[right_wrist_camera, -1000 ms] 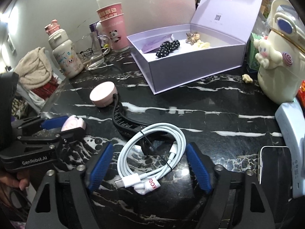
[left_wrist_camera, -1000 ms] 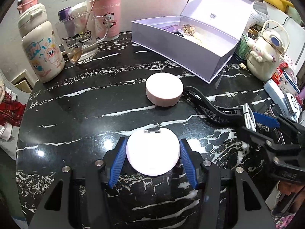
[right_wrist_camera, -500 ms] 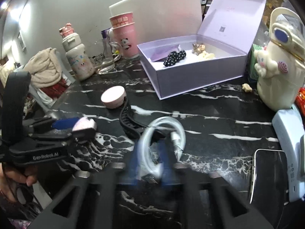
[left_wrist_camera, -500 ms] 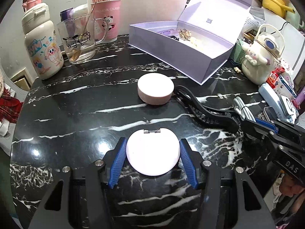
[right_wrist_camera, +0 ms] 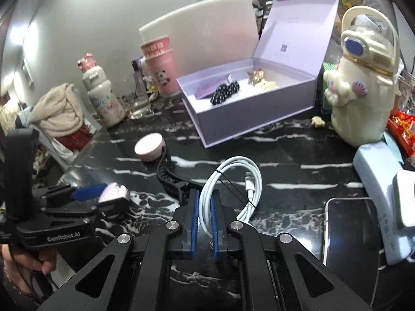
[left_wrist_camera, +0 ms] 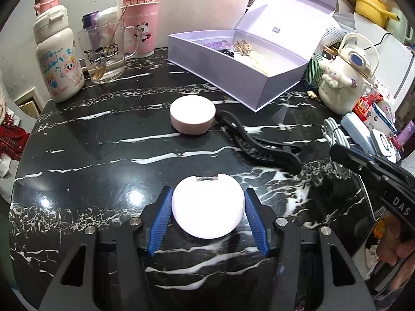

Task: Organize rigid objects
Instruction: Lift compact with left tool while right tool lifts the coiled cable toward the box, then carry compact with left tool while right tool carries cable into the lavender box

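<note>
My left gripper (left_wrist_camera: 207, 199) is shut on a pale pink round hinged case (left_wrist_camera: 207, 204) and holds it over the black marble table (left_wrist_camera: 90, 140). It also shows from the side in the right wrist view (right_wrist_camera: 114, 194). My right gripper (right_wrist_camera: 205, 202) is shut on a coiled white cable (right_wrist_camera: 233, 181), lifted off the table. An open lilac box (left_wrist_camera: 249, 75) with small items stands at the back; it also shows in the right wrist view (right_wrist_camera: 249, 106). A pink round tin (left_wrist_camera: 193, 118) and a black hair claw (left_wrist_camera: 259, 145) lie mid-table.
A white cartoon bottle (left_wrist_camera: 57, 59), a glass mug (left_wrist_camera: 103, 57) and pink paper cups (left_wrist_camera: 141, 23) stand at the back left. A cream character kettle (right_wrist_camera: 363, 88), a phone (right_wrist_camera: 350, 233) and a pale blue device (right_wrist_camera: 384, 181) crowd the right edge.
My right gripper has closed on the white cable and lifted it off the table. My left gripper keeps hold of the pink case and has drawn back and up a little.
</note>
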The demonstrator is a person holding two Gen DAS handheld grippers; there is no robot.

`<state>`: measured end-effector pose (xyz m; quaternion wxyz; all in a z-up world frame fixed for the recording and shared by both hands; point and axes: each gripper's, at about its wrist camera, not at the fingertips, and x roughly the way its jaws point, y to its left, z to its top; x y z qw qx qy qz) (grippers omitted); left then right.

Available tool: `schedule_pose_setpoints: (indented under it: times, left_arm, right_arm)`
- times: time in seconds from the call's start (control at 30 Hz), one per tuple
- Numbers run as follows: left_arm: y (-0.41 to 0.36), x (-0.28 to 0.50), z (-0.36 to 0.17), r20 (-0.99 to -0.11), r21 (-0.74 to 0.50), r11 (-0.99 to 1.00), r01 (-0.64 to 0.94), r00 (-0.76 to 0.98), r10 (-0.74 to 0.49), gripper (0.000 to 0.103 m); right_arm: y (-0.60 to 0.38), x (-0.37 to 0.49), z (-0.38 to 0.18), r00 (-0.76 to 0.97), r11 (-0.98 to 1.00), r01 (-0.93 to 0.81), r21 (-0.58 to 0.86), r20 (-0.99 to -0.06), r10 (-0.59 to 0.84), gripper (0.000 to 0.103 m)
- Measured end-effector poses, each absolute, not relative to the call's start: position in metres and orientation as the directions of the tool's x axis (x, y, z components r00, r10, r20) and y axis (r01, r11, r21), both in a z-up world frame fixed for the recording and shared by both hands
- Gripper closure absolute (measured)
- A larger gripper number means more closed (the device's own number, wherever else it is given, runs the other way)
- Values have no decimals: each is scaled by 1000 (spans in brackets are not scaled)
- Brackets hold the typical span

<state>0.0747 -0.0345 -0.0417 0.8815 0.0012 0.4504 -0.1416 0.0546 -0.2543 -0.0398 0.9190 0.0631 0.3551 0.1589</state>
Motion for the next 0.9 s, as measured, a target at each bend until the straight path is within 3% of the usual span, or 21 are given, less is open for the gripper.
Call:
schedule_pose_setpoints:
  times: [0.9]
  left_arm:
    - [-83, 159, 34, -729, -103, 915, 389, 596, -336, 48]
  right_arm:
    - [-272, 122, 25, 707, 934, -268, 237, -610, 358, 94]
